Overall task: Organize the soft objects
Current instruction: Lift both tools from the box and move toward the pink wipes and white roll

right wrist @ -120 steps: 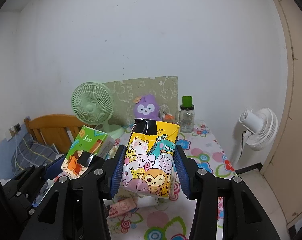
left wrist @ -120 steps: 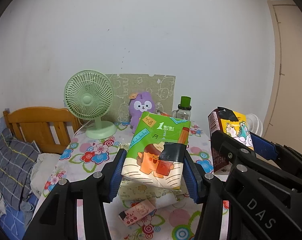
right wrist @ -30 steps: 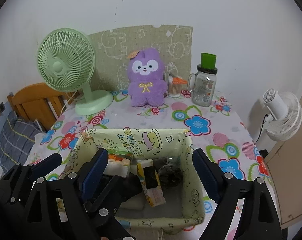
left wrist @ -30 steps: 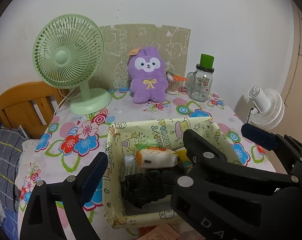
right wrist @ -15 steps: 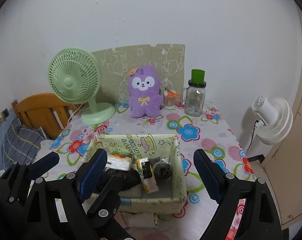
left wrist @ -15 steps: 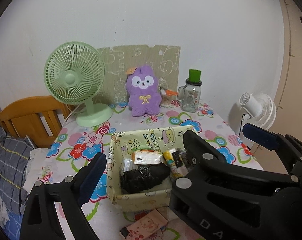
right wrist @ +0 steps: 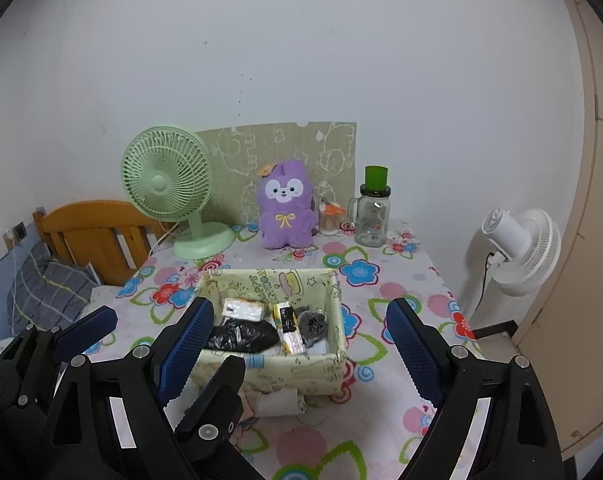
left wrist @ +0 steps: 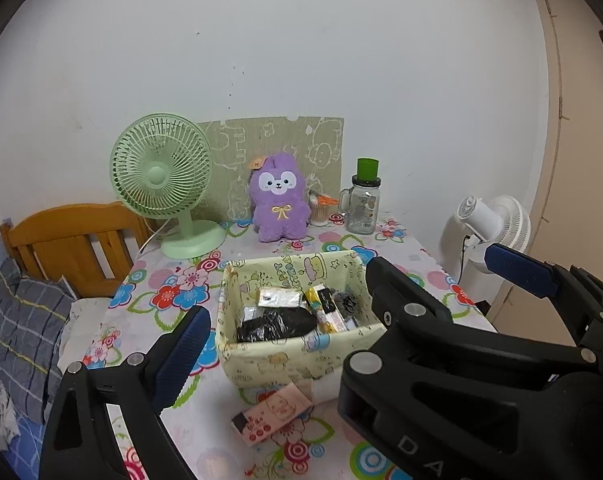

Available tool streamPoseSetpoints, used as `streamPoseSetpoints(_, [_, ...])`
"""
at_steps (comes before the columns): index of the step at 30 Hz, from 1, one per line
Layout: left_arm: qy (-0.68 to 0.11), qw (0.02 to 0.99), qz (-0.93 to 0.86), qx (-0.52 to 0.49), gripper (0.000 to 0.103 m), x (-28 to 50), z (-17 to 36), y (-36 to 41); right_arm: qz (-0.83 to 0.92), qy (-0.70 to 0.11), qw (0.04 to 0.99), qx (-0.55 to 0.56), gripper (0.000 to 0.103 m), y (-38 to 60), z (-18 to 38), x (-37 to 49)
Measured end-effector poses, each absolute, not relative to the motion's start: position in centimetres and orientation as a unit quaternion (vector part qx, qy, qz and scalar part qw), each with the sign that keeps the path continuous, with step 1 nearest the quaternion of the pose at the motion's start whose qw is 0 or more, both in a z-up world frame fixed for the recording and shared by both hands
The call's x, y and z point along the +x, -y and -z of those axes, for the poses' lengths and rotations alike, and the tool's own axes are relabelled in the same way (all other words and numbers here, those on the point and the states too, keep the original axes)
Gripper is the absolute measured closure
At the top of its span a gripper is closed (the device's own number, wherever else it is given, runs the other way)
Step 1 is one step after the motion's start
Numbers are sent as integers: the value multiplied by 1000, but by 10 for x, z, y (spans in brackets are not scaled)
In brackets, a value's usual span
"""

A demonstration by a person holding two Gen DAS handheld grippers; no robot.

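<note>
A pale yellow cartoon-print basket (left wrist: pixel 285 356) (right wrist: pixel 293 372) stands on the flowered table. Inside lie several soft packs, among them a black bag (left wrist: pixel 275 326) (right wrist: pixel 239 336), a white tissue pack (left wrist: pixel 279 298) (right wrist: pixel 243 309) and a yellow pack (left wrist: pixel 325 308) (right wrist: pixel 287 326). A pink tissue pack (left wrist: pixel 271 414) and a white pack (right wrist: pixel 279 402) lie in front of the basket. My left gripper (left wrist: pixel 277 340) is open and empty, above and in front of the basket. My right gripper (right wrist: pixel 297 344) is open and empty, also held back above it. The right gripper crosses the left wrist view.
A green desk fan (left wrist: pixel 161 176), a purple plush toy (left wrist: pixel 278 200), a cotton-swab cup (left wrist: pixel 319 212) and a glass jar with a green lid (left wrist: pixel 363 204) stand along the back wall. A white fan (right wrist: pixel 517 248) stands to the right, a wooden bed frame (left wrist: pixel 69 240) to the left.
Four seconds ago each gripper held a tissue pack; now both are open and empty and the packs lie in the basket. Over the last second both grippers have drawn back and up.
</note>
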State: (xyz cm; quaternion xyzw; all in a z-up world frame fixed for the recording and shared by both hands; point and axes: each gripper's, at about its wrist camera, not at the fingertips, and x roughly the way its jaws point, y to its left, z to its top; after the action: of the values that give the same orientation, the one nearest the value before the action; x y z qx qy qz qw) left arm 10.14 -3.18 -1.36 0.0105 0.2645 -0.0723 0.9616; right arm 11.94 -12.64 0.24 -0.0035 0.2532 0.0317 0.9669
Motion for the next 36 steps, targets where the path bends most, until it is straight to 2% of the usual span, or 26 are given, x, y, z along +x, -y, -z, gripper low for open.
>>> streamPoseSetpoints(17, [-267, 961, 73, 6, 2, 61, 33, 26, -38, -255, 966, -10, 13, 122, 15, 72])
streamPoseSetpoints(36, [-299, 949, 100, 13, 1, 77, 87, 19, -20, -273, 962, -6, 13, 117, 72, 81])
